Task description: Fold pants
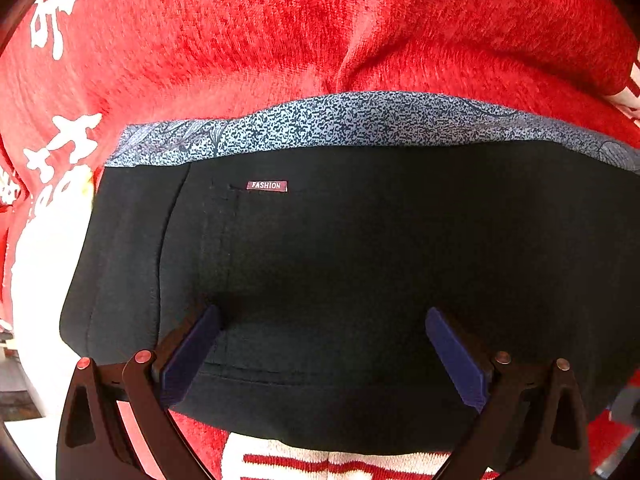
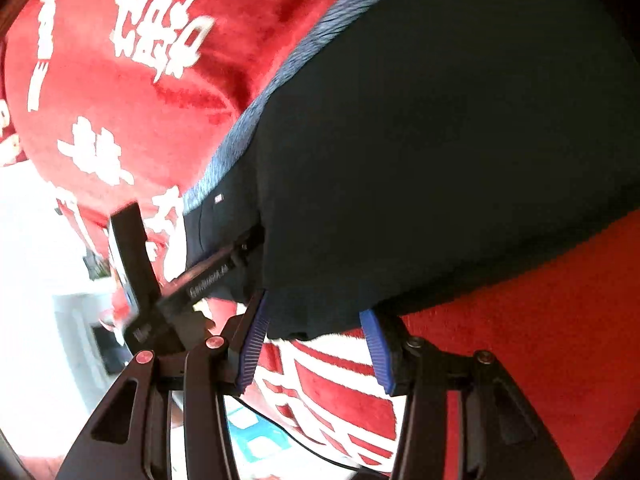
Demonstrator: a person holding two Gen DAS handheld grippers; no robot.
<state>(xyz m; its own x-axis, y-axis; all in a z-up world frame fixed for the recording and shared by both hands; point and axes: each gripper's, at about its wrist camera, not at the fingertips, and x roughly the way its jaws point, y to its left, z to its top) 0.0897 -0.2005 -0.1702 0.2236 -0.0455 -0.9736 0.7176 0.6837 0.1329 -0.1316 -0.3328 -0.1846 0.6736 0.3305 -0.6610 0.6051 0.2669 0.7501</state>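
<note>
The black pants (image 1: 340, 264) lie folded on a red blanket (image 1: 240, 40), with a blue-speckled waistband (image 1: 360, 120) along the far edge and a small "FASHION" label (image 1: 267, 185). My left gripper (image 1: 322, 344) is open, its blue pads (image 1: 192, 356) resting over the near part of the pants. In the right wrist view the pants (image 2: 440, 140) fill the upper right. My right gripper (image 2: 316, 340) is open at their near edge, with the hem just between the blue pads (image 2: 254, 344). The left gripper (image 2: 168, 280) shows at the left.
The red blanket (image 2: 140, 100) with white lettering covers the surface under the pants. A bright white area (image 2: 36, 280) lies beyond the blanket's left edge. A black cable (image 2: 304, 446) runs across the blanket near my right gripper.
</note>
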